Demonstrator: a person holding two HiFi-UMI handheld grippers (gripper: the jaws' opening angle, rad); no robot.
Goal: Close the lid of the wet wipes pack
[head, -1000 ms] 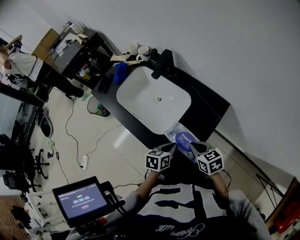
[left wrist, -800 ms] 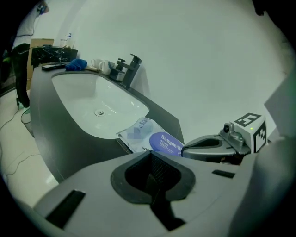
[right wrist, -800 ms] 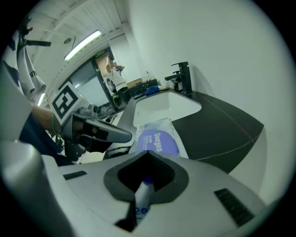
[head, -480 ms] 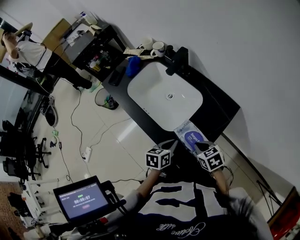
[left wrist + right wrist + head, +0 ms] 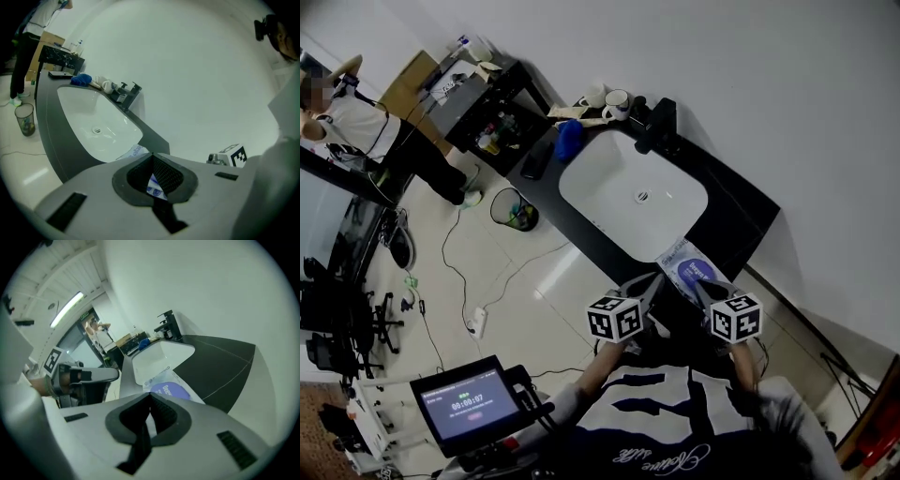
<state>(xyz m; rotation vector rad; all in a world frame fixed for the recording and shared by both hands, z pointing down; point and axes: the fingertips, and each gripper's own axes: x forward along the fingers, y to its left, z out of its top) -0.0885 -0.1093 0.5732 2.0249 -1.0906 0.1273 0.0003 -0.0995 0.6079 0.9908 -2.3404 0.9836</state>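
Observation:
The wet wipes pack (image 5: pixel 688 266) lies on the black counter (image 5: pixel 741 220) at the near-right end of the sink. It is white and blue, and its round blue lid (image 5: pixel 169 390) looks flat on top. My left gripper (image 5: pixel 651 287) is shut with nothing in it, its tips just short of the pack's near-left edge (image 5: pixel 134 152). My right gripper (image 5: pixel 703 287) is also shut on nothing, its tips (image 5: pixel 151 397) over the pack's near end, close to the lid. I cannot tell whether either touches the pack. Each gripper shows in the other's view: the left gripper (image 5: pixel 79 376), the right gripper (image 5: pixel 233 156).
A white sink (image 5: pixel 609 202) with a black faucet (image 5: pixel 657 123) fills the counter. Mugs (image 5: pixel 615 99), a blue cloth (image 5: pixel 569 139) and a dark flat device (image 5: pixel 534 159) sit at its far end. On the floor stand a waste bin (image 5: pixel 514 208), cables and a tablet (image 5: pixel 467 403). A person (image 5: pixel 356 122) stands far left.
Both grippers stay shut by the pack. The right gripper has edged slightly to the right. The head view has shifted a little, and the far person has moved.

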